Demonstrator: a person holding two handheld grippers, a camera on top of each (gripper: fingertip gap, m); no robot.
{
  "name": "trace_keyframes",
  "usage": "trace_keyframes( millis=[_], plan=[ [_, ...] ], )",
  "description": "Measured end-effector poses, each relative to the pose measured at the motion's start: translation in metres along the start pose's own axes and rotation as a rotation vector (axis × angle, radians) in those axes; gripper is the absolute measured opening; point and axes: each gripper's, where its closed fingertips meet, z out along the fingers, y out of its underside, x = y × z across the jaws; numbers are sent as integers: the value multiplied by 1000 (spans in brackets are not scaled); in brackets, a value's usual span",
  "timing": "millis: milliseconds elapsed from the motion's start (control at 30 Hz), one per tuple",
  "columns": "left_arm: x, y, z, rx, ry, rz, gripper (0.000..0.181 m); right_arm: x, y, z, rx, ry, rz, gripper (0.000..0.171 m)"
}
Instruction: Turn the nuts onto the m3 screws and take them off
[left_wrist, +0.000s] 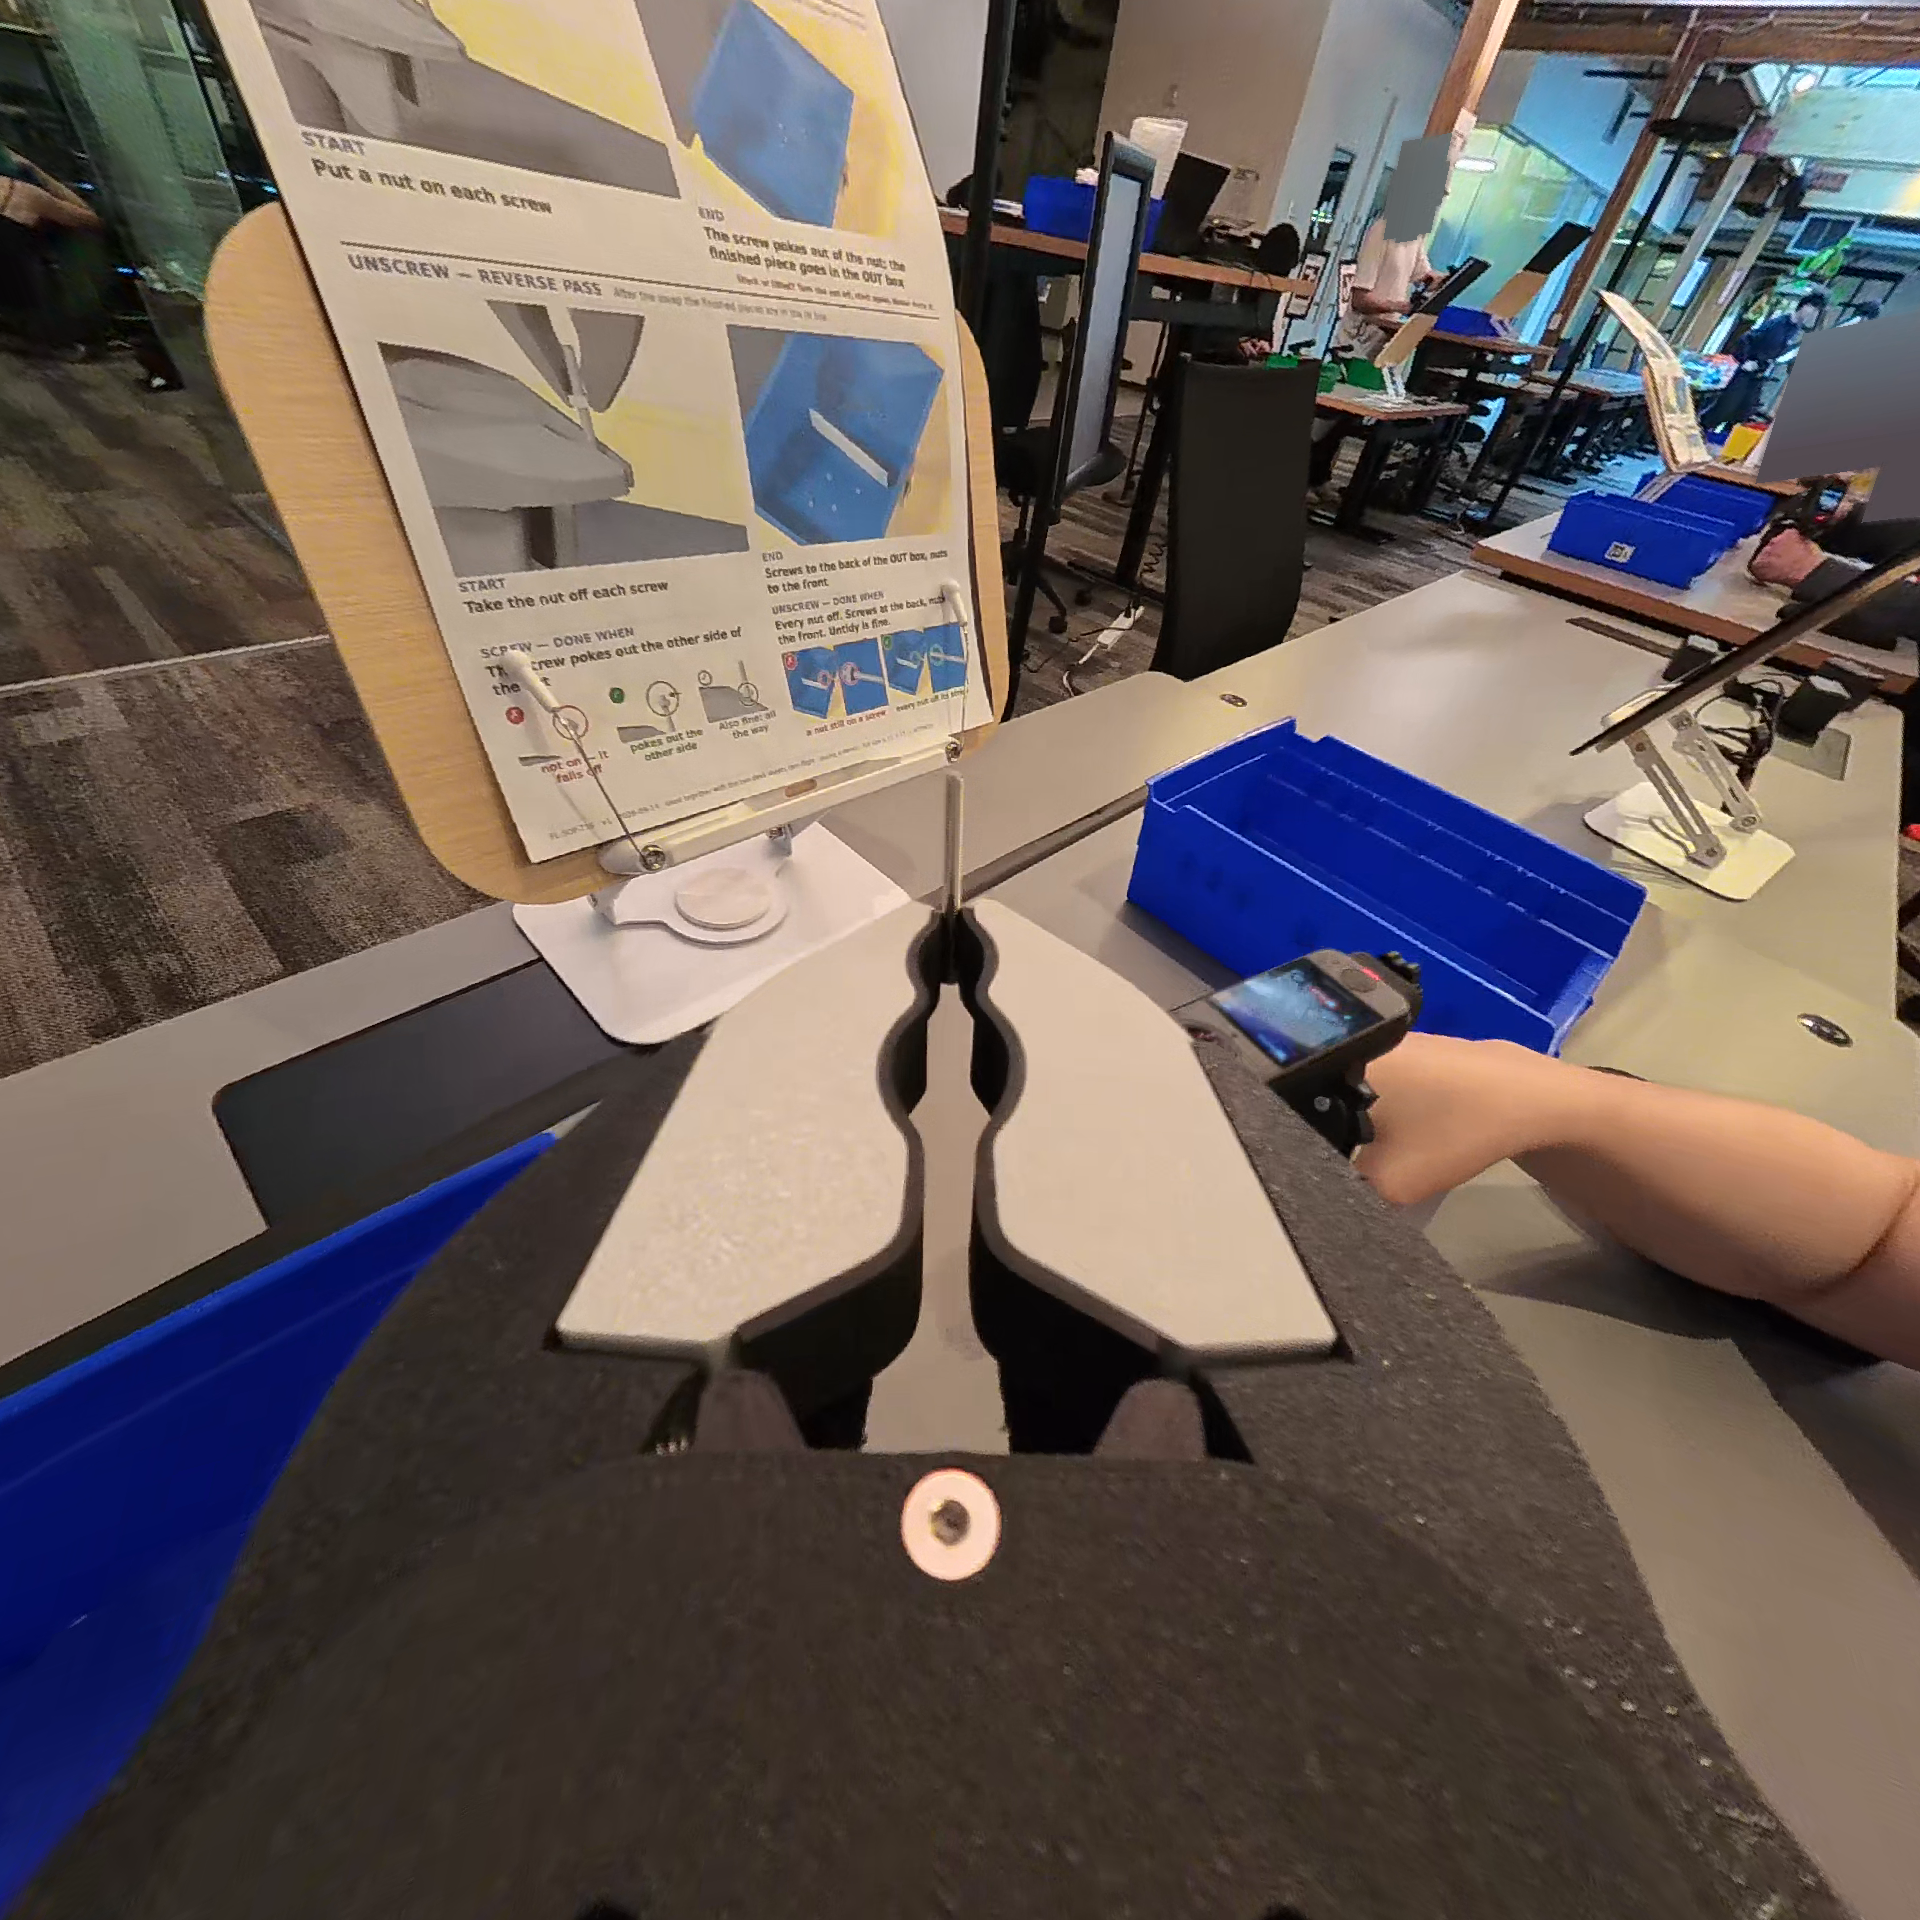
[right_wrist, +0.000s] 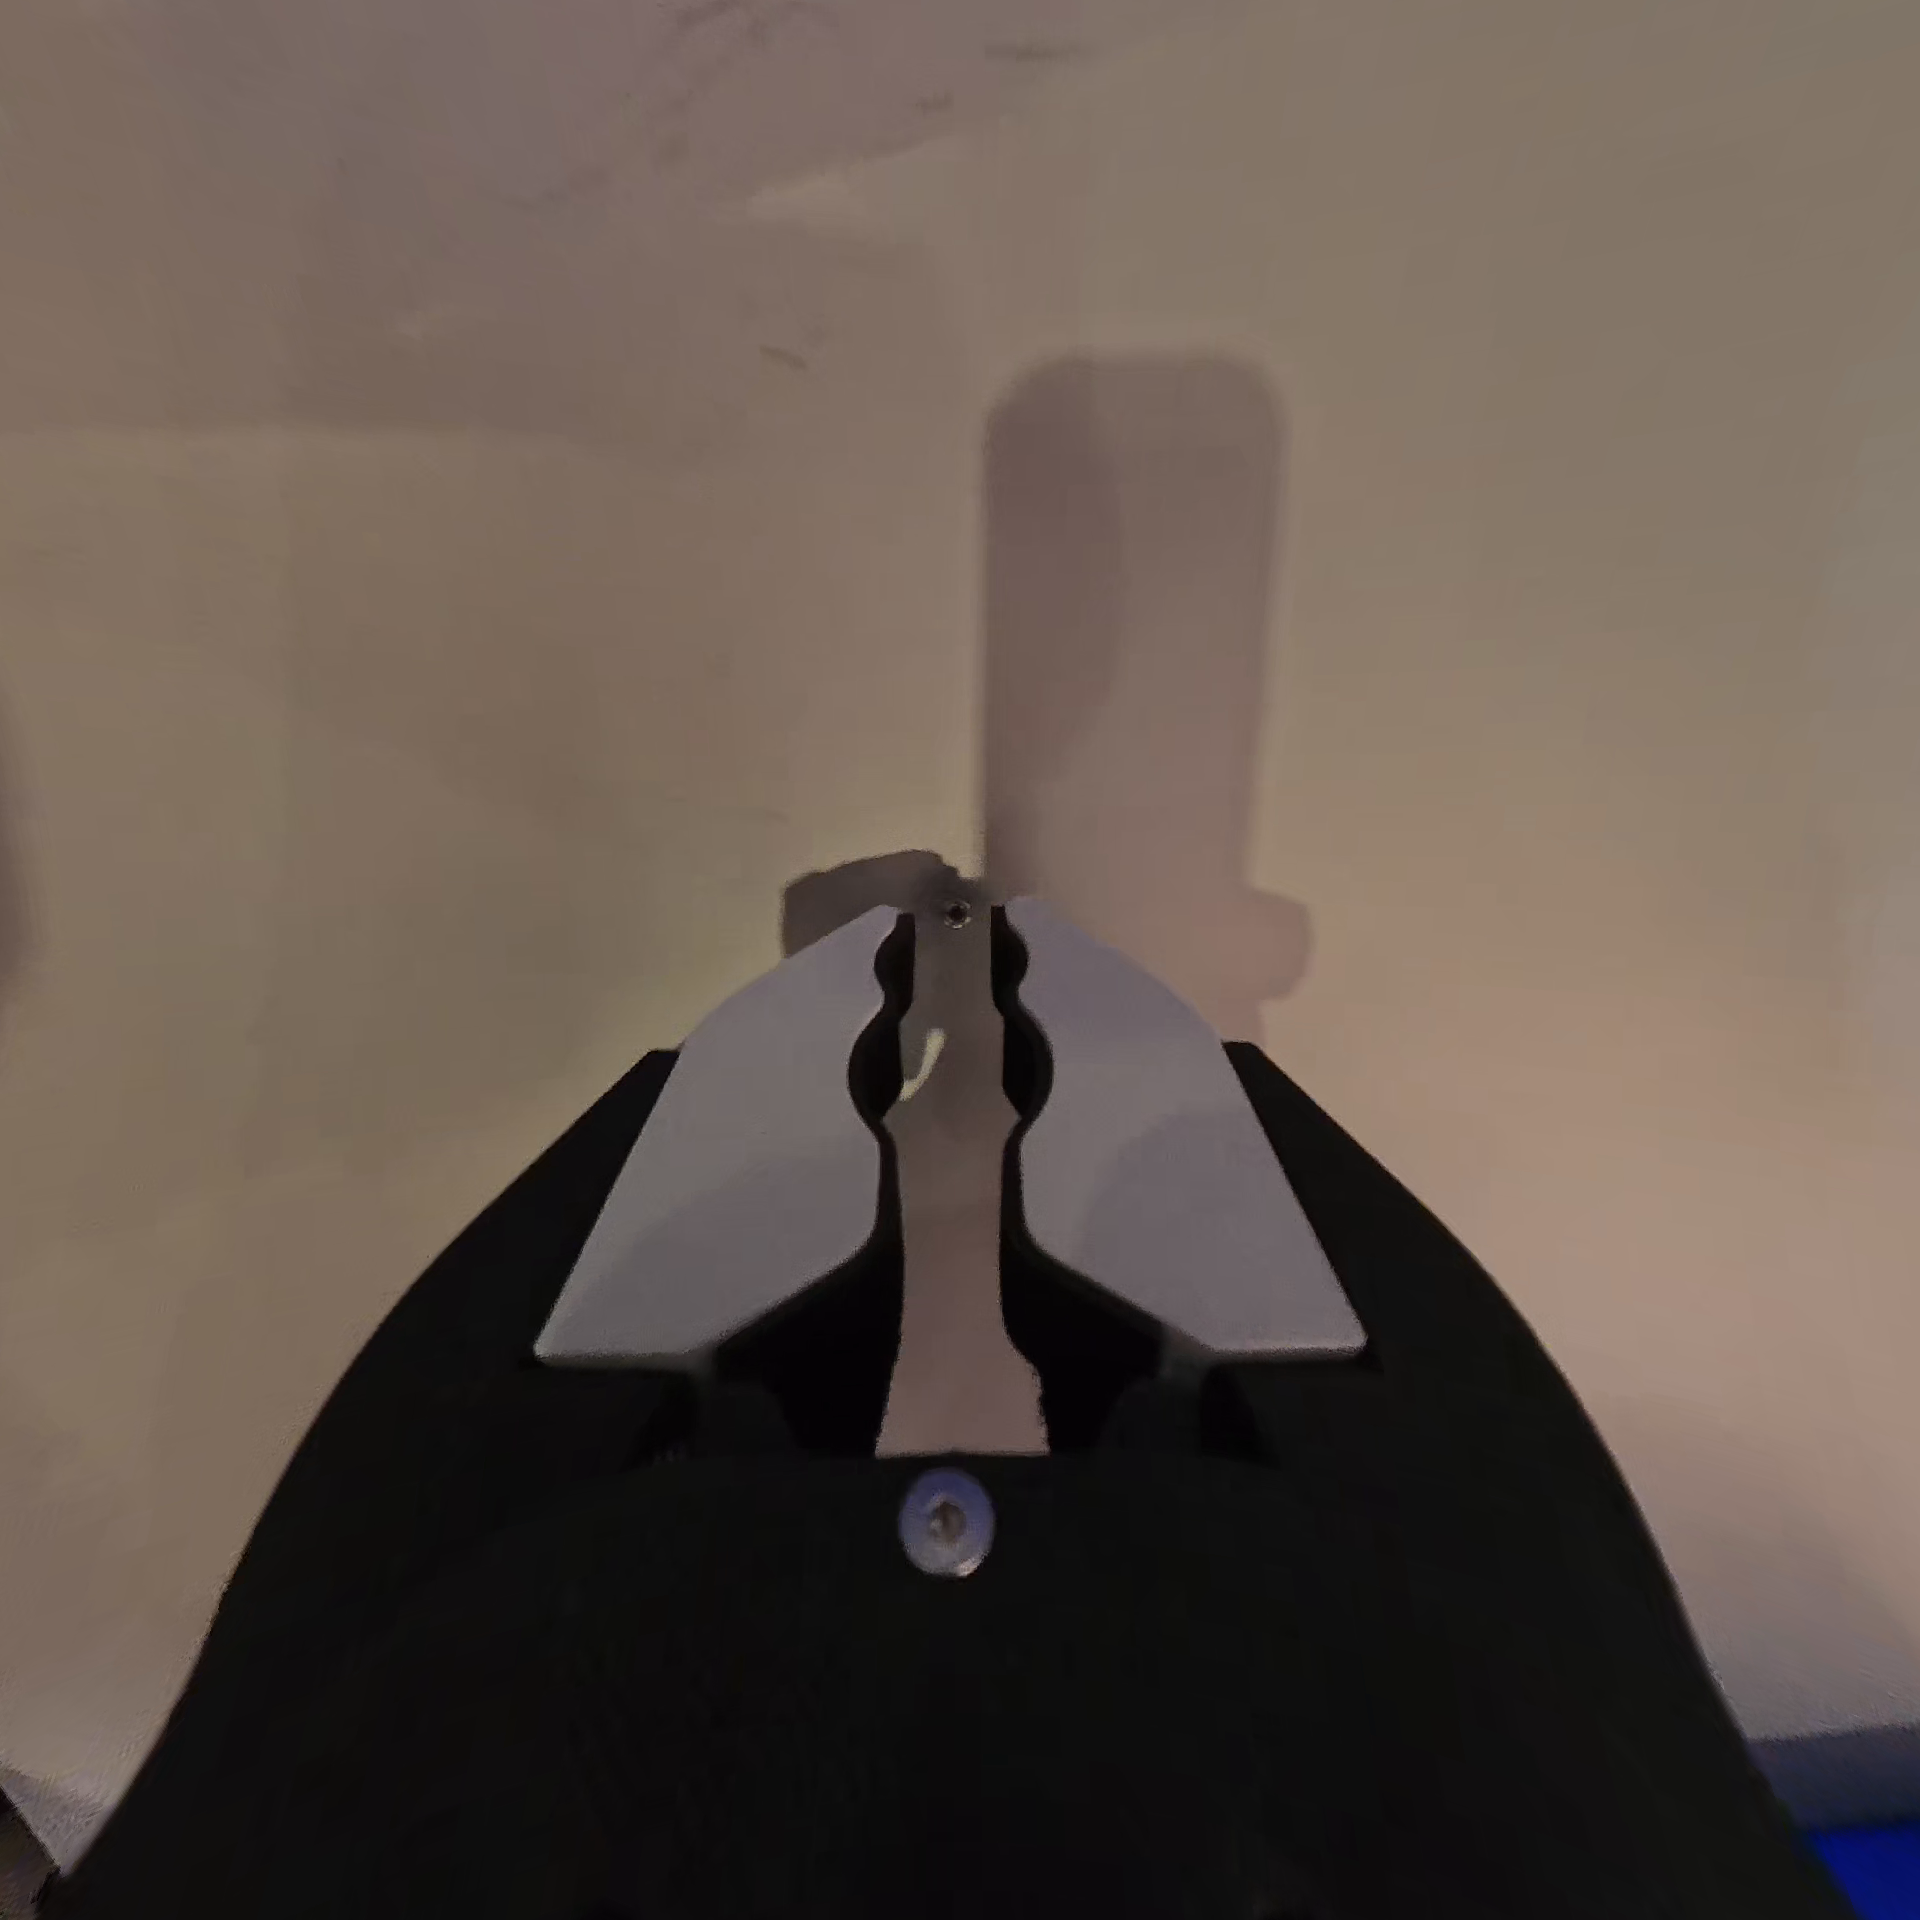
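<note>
Nearest the left wrist camera, the black foam-covered left gripper (left_wrist: 951, 925) is pinching a thin silver M3 screw (left_wrist: 953, 842) between the tips of its pale grey fingers (left_wrist: 769, 1164), the shaft standing upright above them. Behind it, a printed instruction sheet (left_wrist: 623, 416) is leaning on a light wooden stand (left_wrist: 312, 582) with a white base. On the grey worktop (left_wrist: 1714, 1403) to the right, a long blue plastic bin (left_wrist: 1382, 873) is lying, and a person's forearm (left_wrist: 1621, 1174) is reaching in, gripping the handle of the right gripper (left_wrist: 1309, 1008), whose fingers are hidden here.

In the right wrist view, the right gripper (right_wrist: 953, 914) is pointing close at a blurred beige surface (right_wrist: 416, 623). Its pale grey fingers (right_wrist: 1143, 1143) are standing slightly apart, with a small dark nut (right_wrist: 953, 913) sitting at the tips; whether they are clamping it I cannot tell.
</note>
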Motion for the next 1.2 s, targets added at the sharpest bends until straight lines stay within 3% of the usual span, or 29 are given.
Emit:
trace_keyframes(
  millis=[733,933,1200],
  plan=[
    [26,29,36,-133,98,18,2,0,0,-4,5,6,-101,6],
    [43,58,66,-229,163,67,2,-11,-16,-84,210,-6,-92,6],
    [111,100,102,-287,425,230,2,-11,-25,-205,646,-10,-79,6]
  ],
)
